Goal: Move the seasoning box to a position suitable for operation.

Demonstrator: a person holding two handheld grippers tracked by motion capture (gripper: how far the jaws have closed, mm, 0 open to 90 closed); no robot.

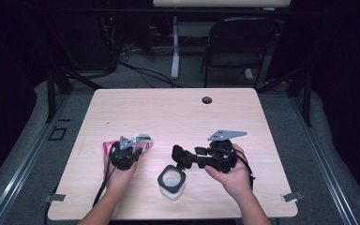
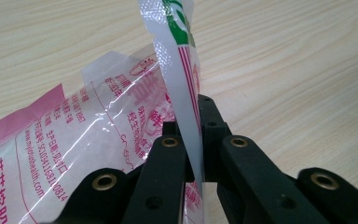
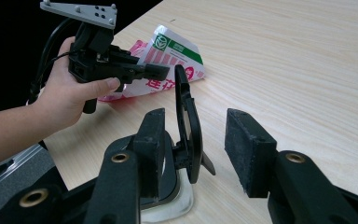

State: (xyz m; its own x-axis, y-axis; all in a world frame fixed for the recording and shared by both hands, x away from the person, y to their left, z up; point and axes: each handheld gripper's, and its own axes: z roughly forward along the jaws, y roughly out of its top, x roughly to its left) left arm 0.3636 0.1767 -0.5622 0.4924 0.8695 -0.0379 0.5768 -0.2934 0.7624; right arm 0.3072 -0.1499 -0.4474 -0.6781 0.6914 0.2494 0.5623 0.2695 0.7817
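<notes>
The plastic bag is lain on the table, its edge pinched between the jaws of the left gripper. The right gripper is held released above a lidded container.

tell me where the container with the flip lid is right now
In the high view the container sits near the table's front edge, centre, just below the right gripper and right of the pink packet held by the left gripper.
</notes>
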